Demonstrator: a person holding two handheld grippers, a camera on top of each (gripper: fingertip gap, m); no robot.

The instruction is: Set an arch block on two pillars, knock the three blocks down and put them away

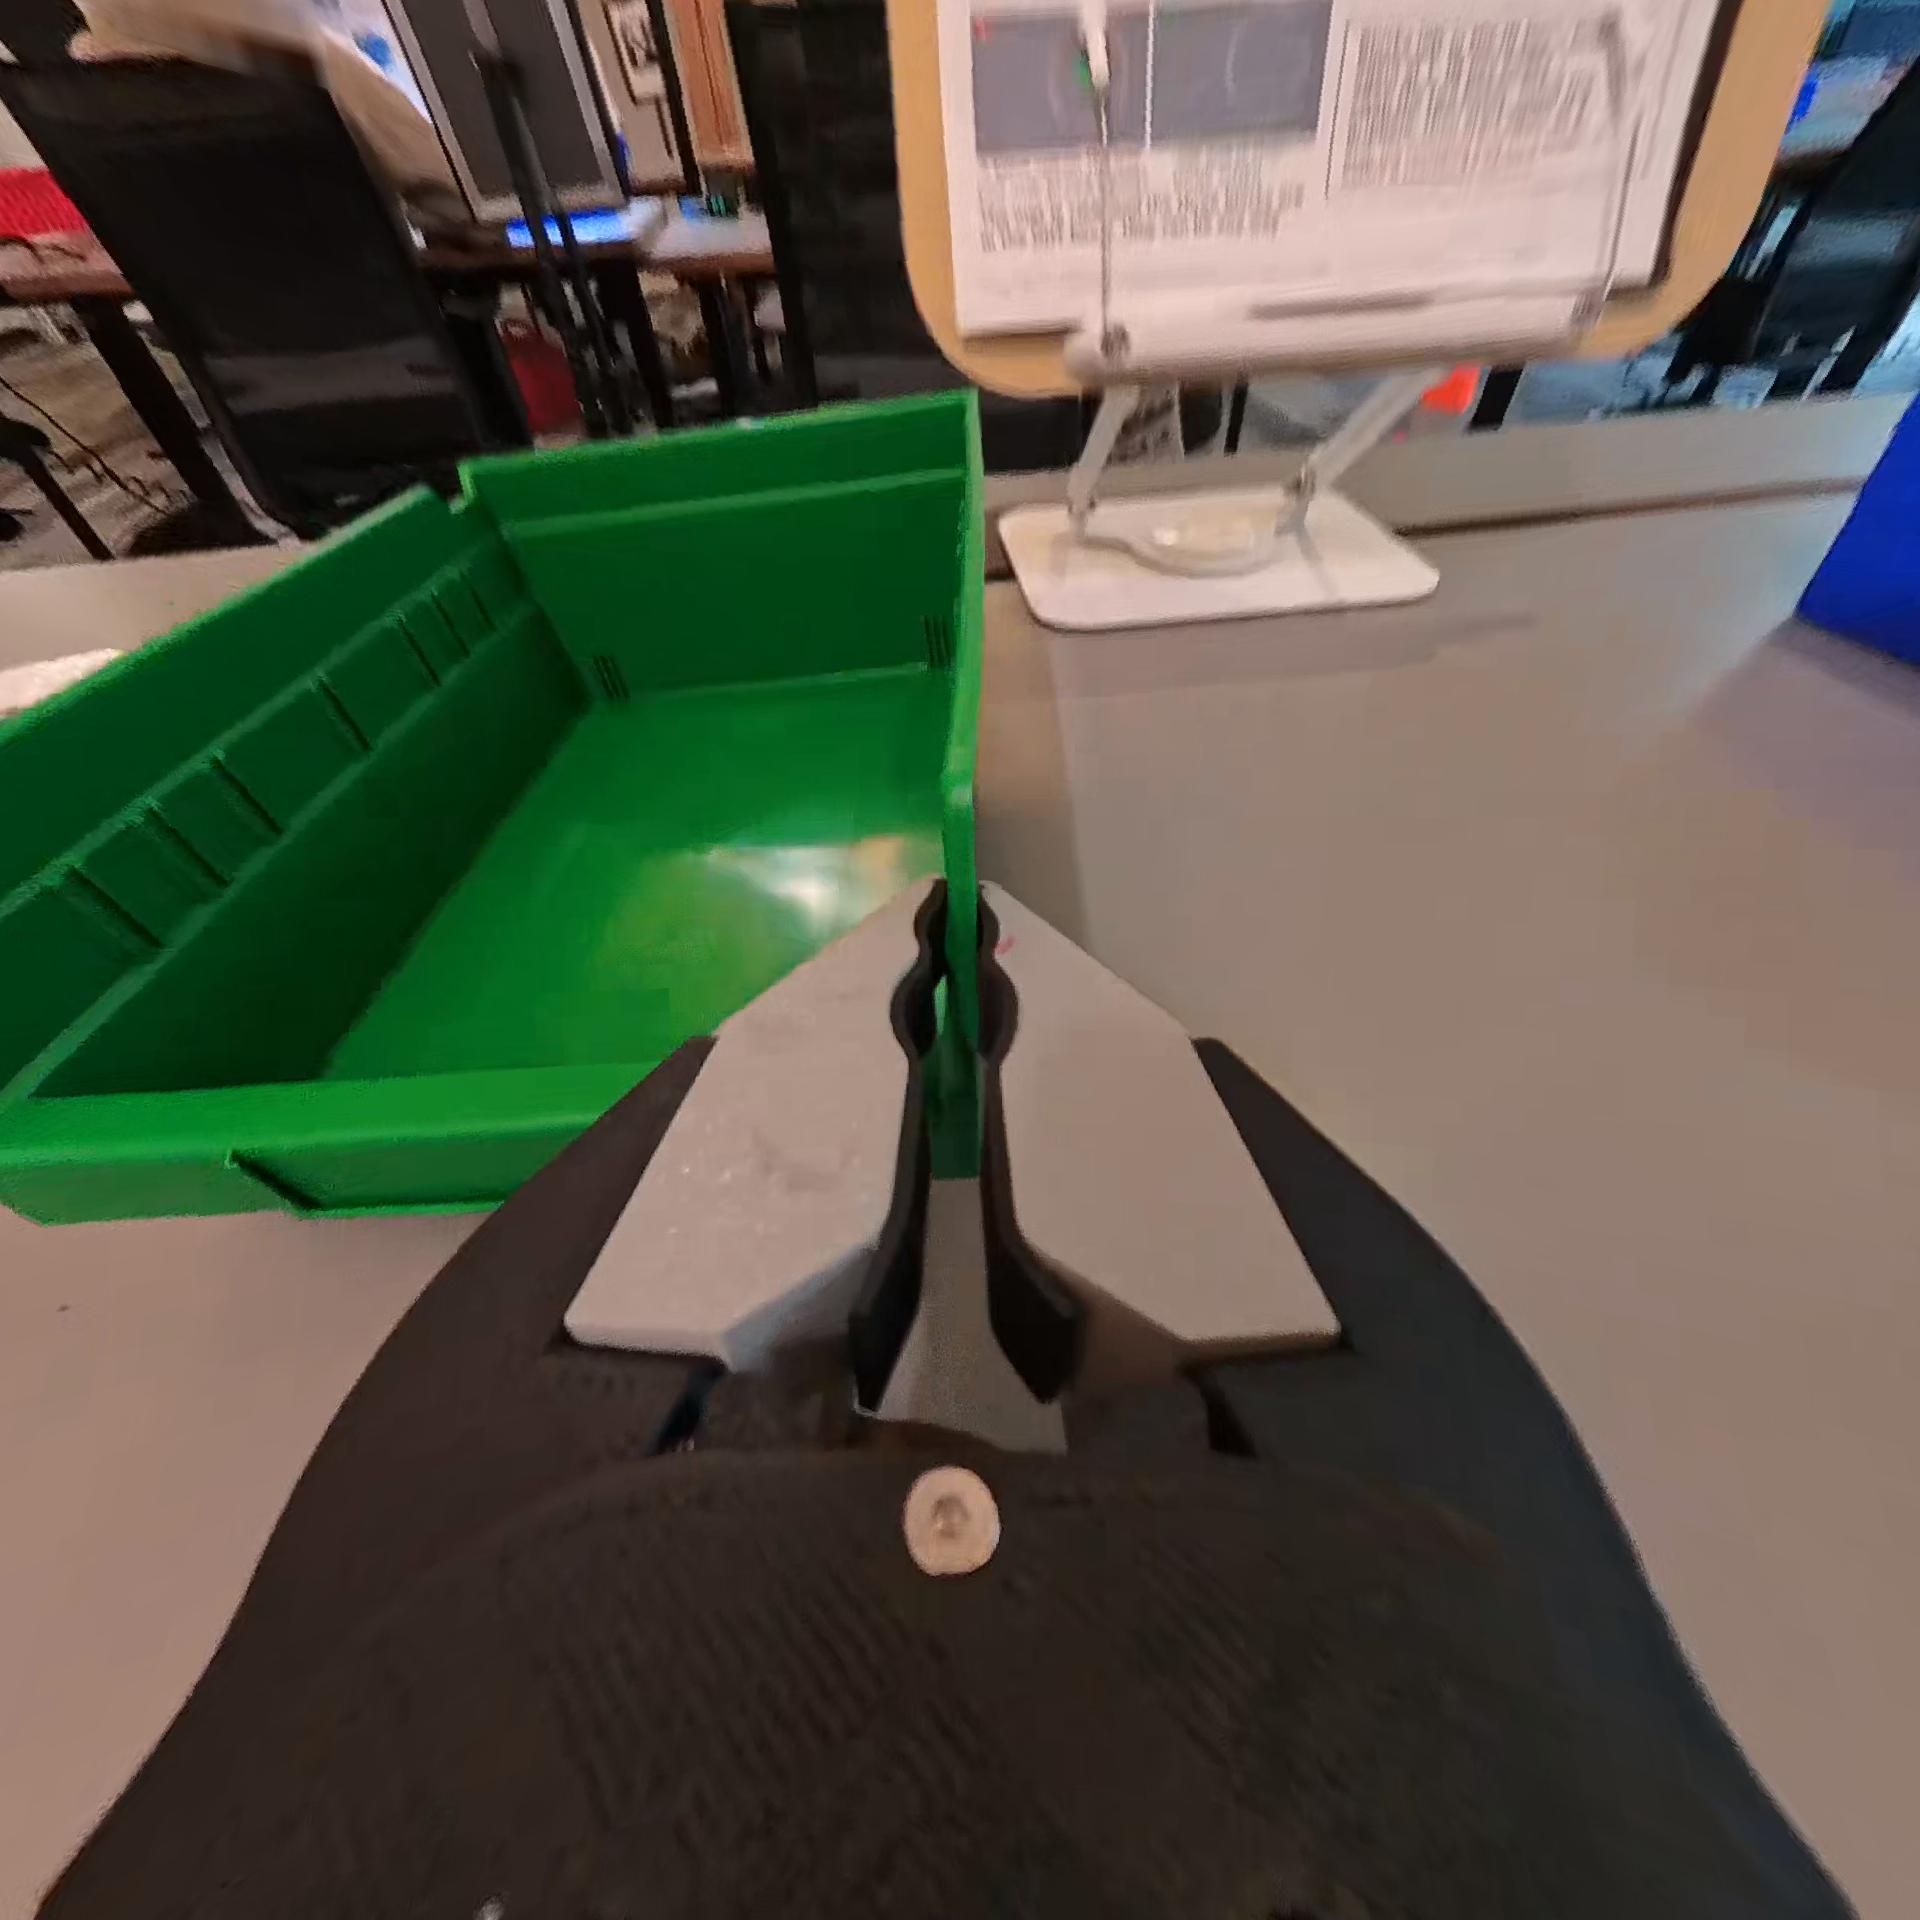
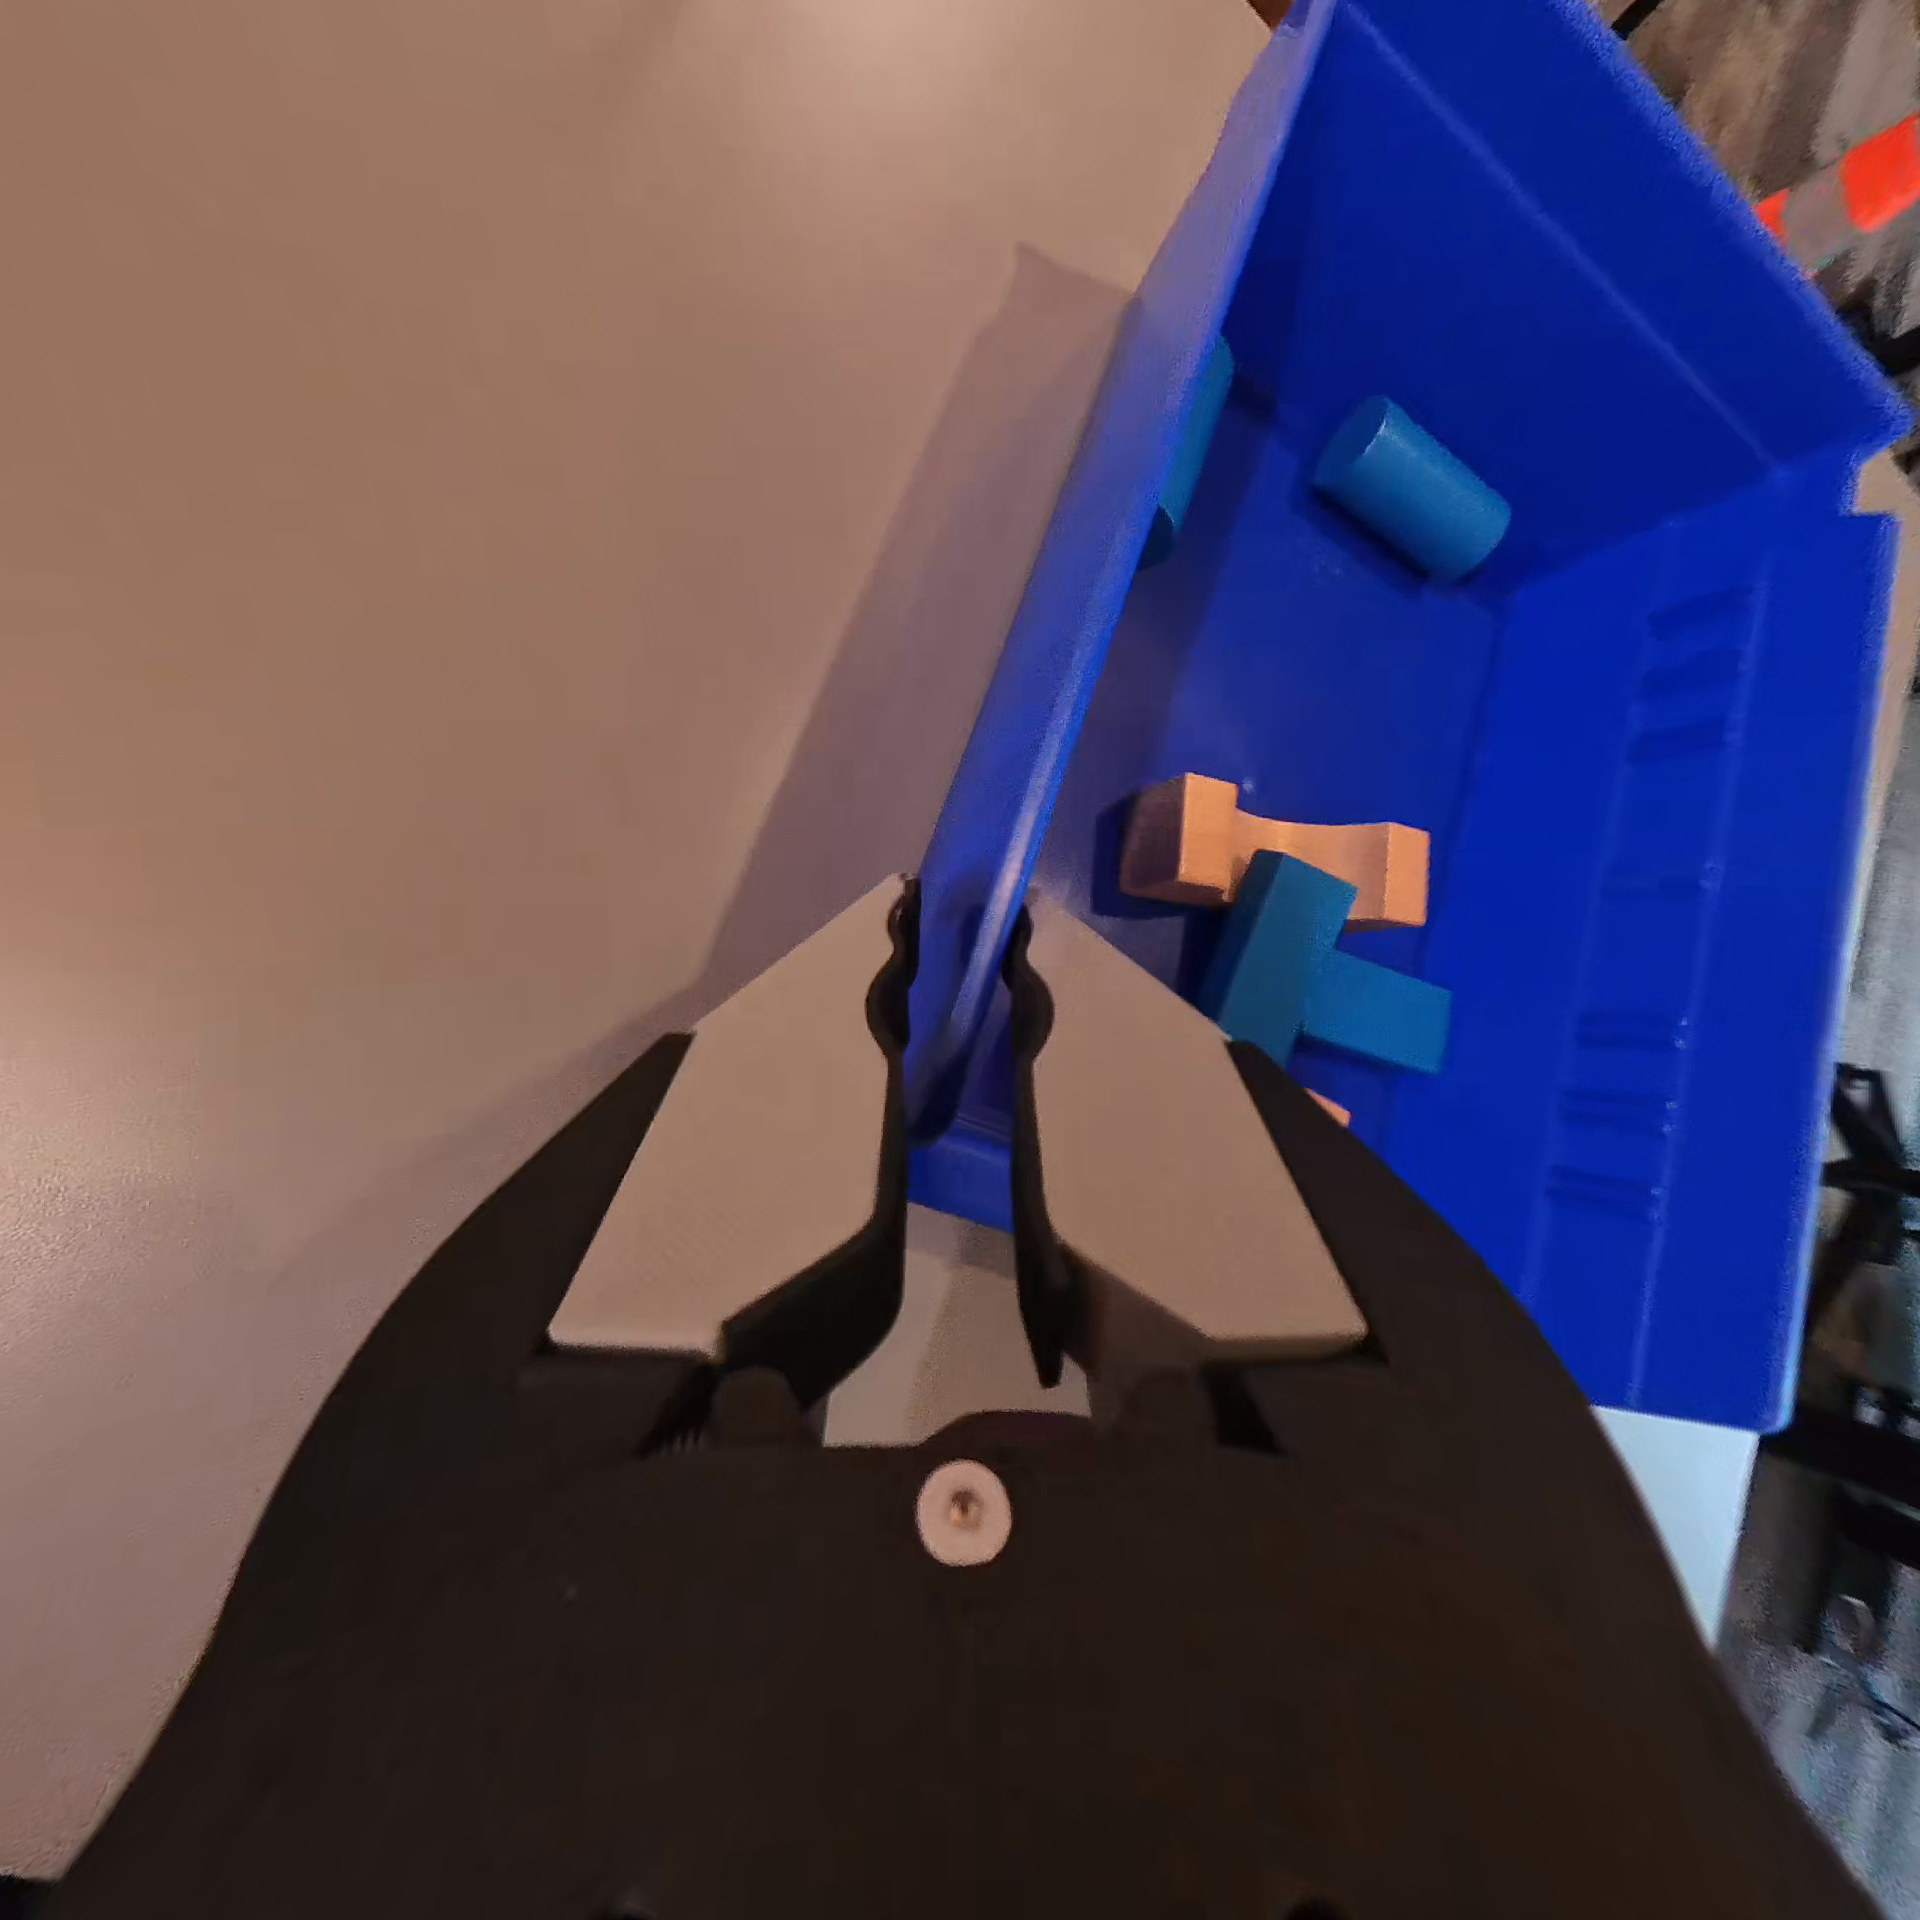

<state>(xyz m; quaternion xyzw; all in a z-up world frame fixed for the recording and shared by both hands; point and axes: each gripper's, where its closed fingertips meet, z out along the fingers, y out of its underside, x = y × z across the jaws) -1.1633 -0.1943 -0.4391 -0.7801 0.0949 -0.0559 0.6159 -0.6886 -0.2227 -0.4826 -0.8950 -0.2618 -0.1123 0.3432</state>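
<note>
1. The left gripper [image 1: 961, 935] pinches the green bin's [image 1: 520, 831] side wall; that thin wall could slip free.
2. The right gripper [image 2: 961, 935] clamps the blue bin's [image 2: 1662, 831] wall; tilting could spill the arch block [image 2: 1195, 847] and blue blocks [image 2: 1299, 966] inside.

Green and blue bins on a grey table

The green bin [image 1: 312, 831] is glossy inside; the blue bin [image 2: 1662, 935] holds teal blocks [image 2: 1320, 987], a teal cylinder [image 2: 1413, 488] and a tan arch block [image 2: 1247, 852]. The table [image 1: 1455, 935] is plain grey.
</note>
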